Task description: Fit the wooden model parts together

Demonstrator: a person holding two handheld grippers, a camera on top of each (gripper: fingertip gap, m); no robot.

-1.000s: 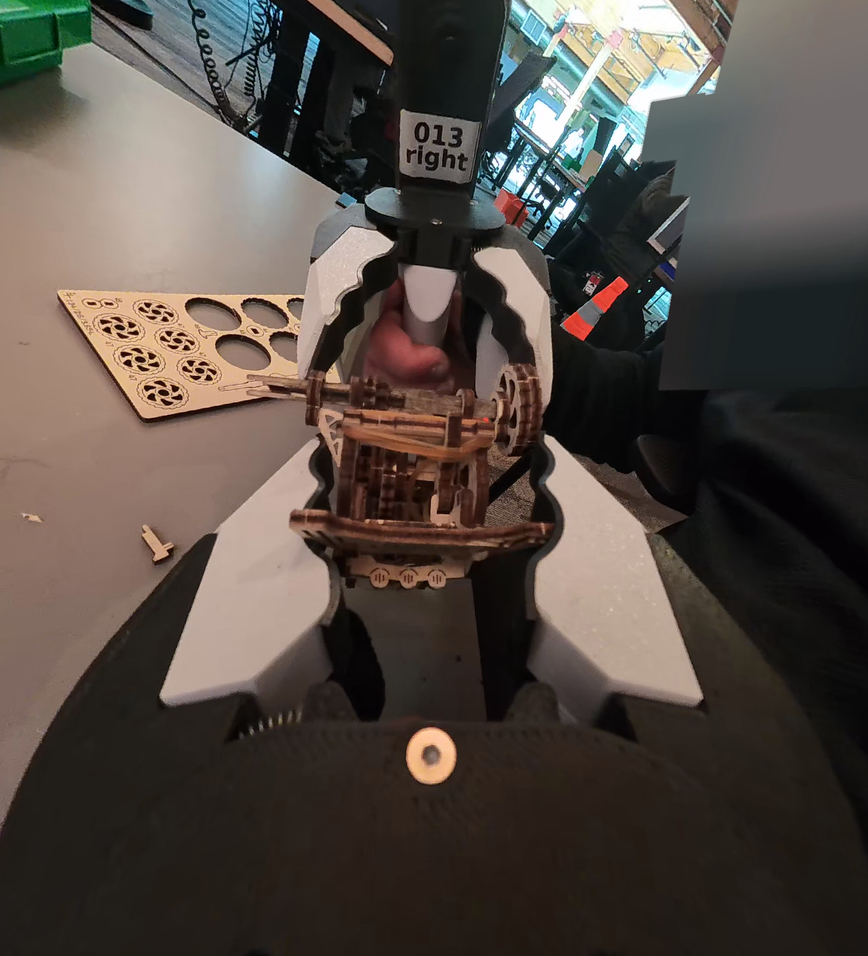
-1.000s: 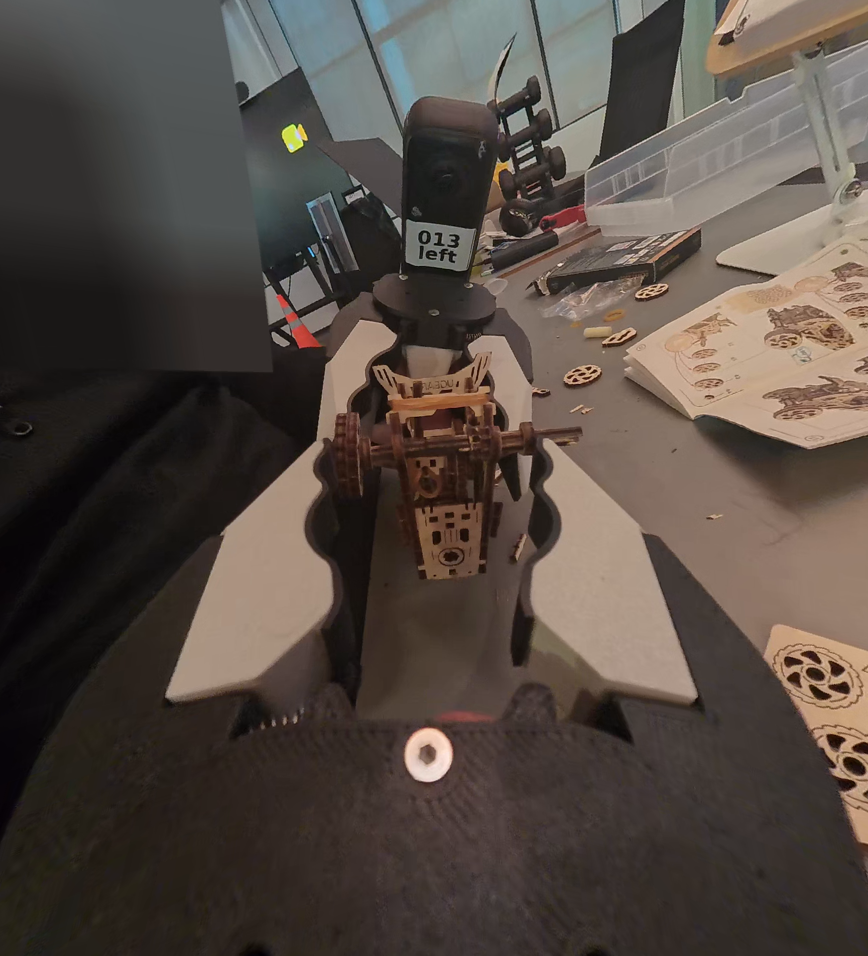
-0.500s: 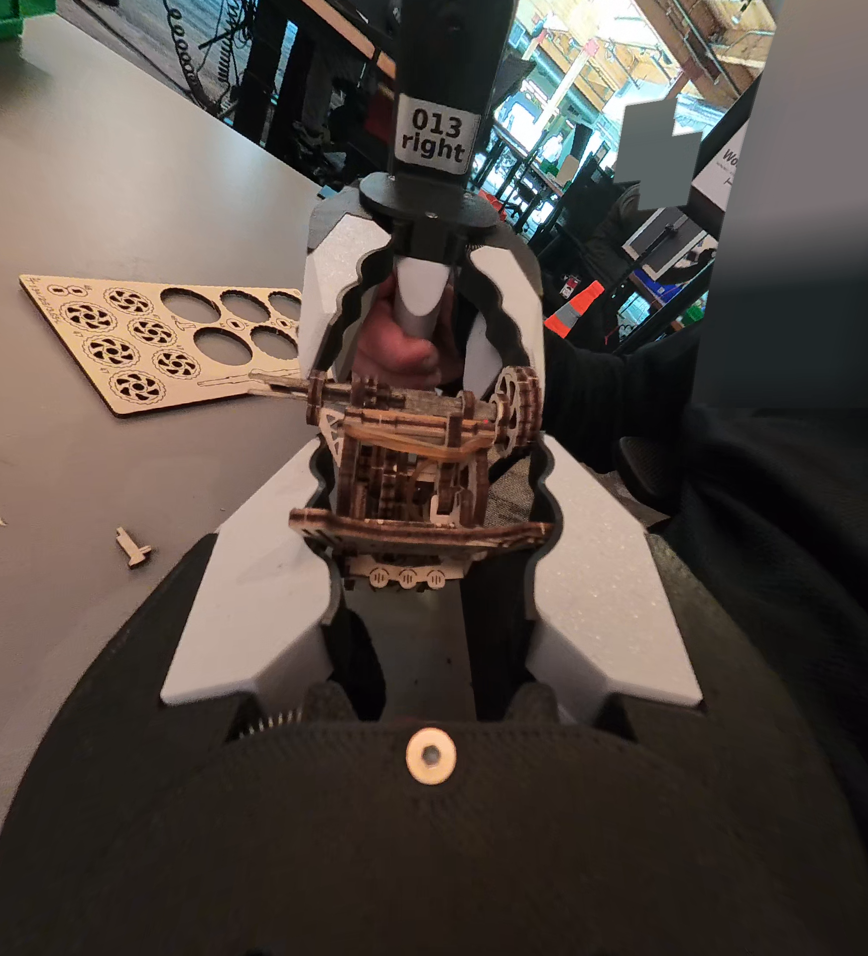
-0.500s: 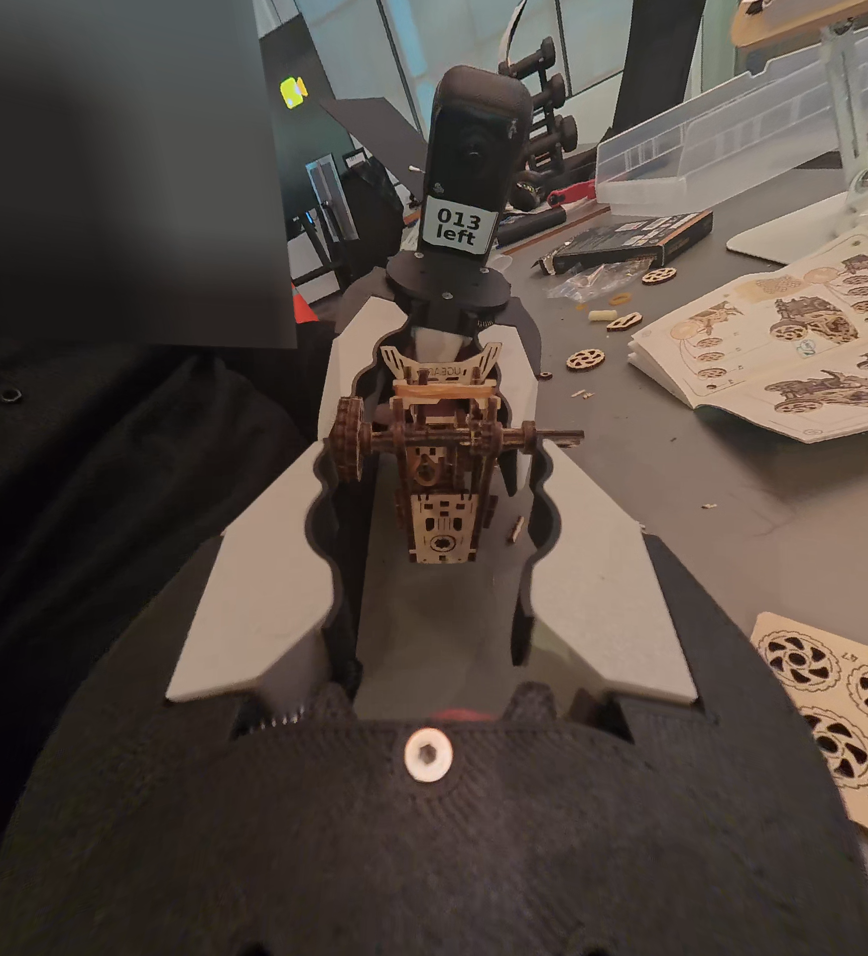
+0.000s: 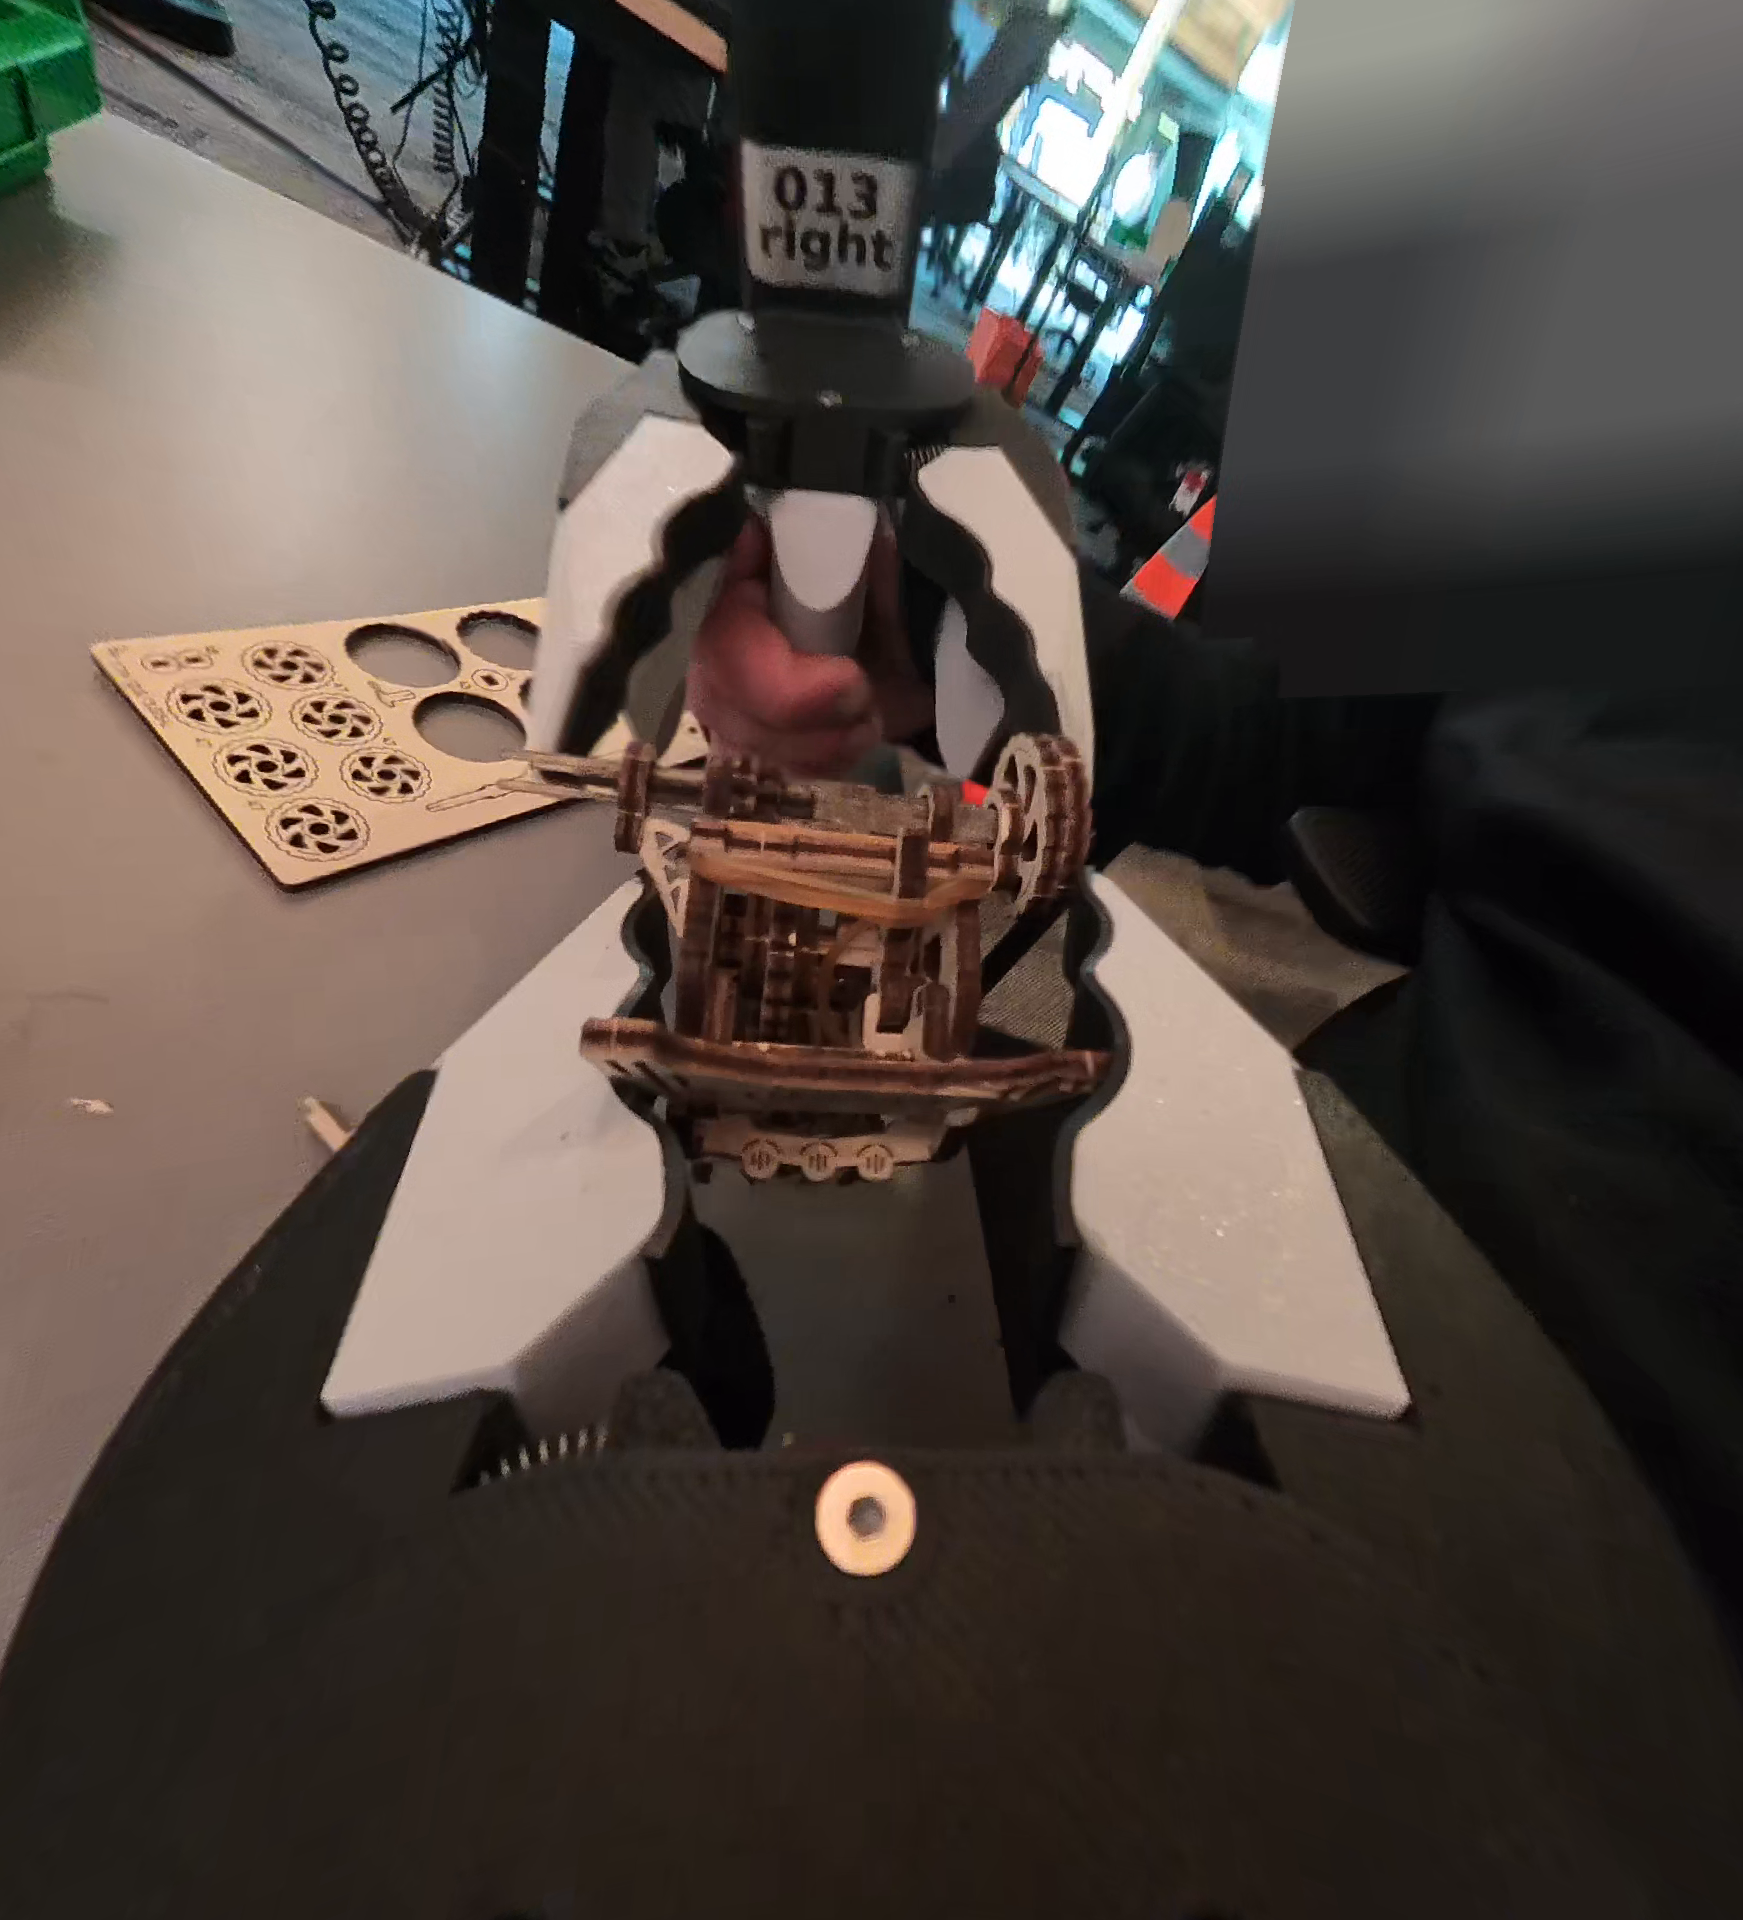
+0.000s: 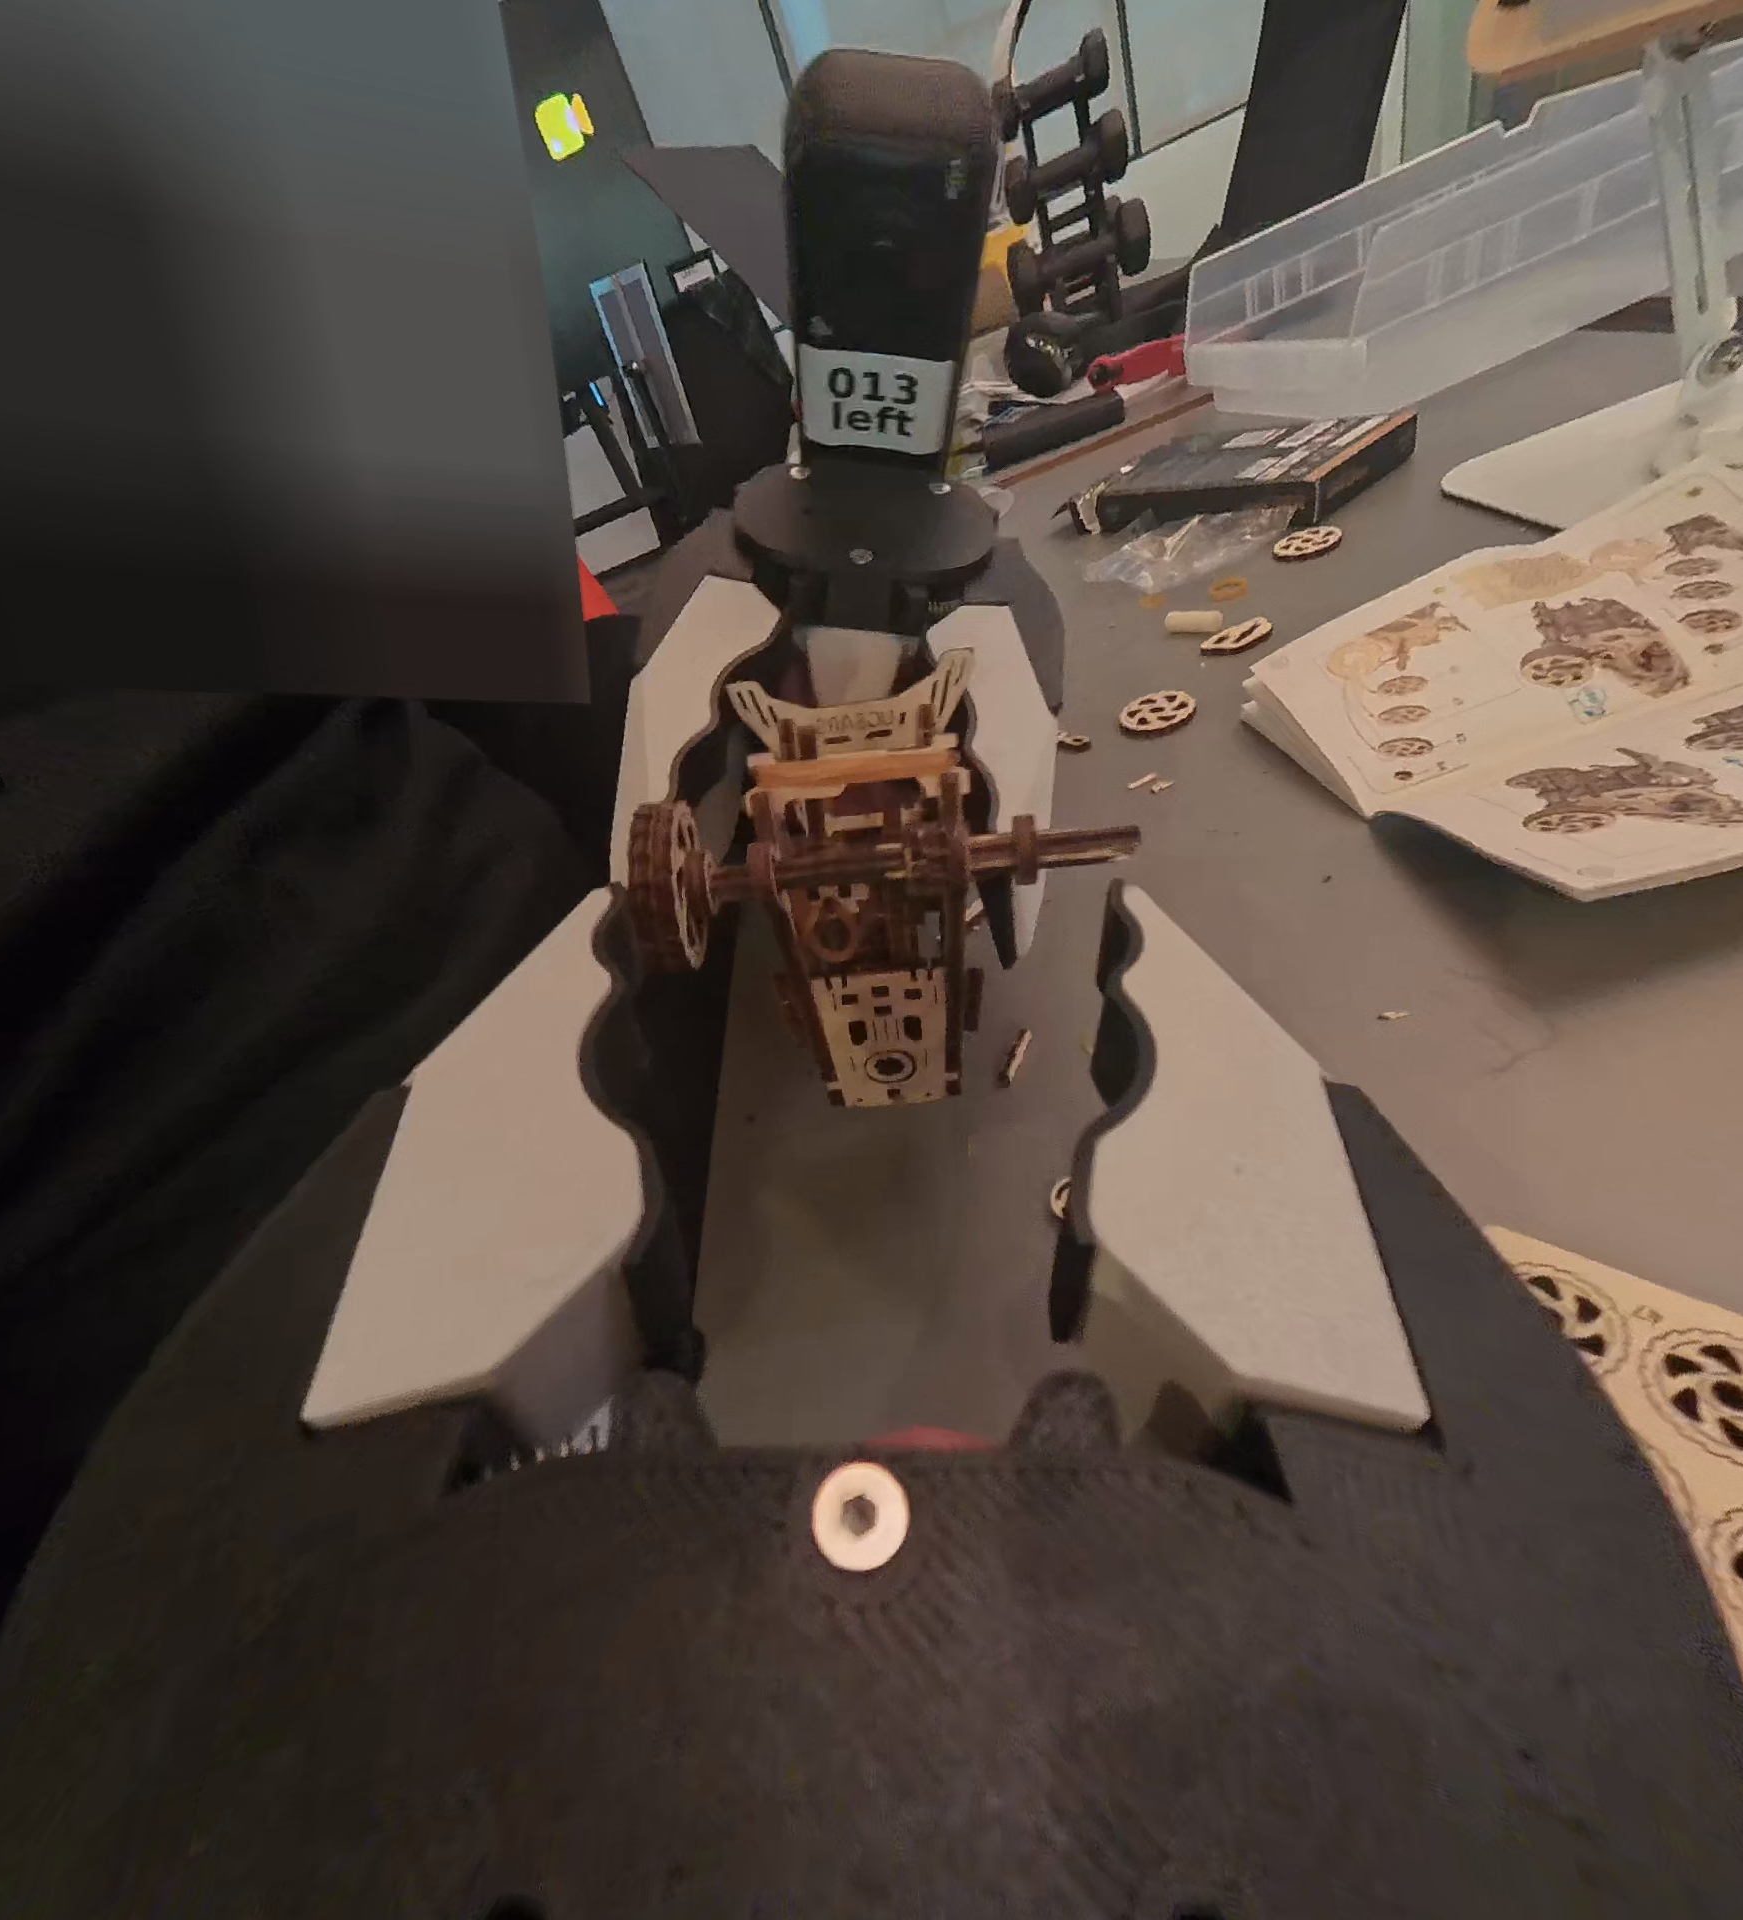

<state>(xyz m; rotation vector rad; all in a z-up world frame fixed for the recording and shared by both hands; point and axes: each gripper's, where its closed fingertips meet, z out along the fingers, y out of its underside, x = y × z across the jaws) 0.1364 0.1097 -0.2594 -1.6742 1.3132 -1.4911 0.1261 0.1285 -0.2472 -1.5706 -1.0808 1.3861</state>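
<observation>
Wooden model (image 5: 825, 956) between left gripper (image 5: 872, 1039) jaws

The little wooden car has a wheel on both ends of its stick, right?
No. The wooden model has a wheel on only one end of its axle; the other end is bare, as the right wrist view shows.

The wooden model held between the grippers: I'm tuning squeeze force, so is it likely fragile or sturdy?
Probably fragile: the wooden model is built from thin laser-cut slats with open lattice work. Its long axle juts out unsupported, so side knocks could snap it. It likely weighs little; the left gripper holds it only by its curved crossbar.
</observation>
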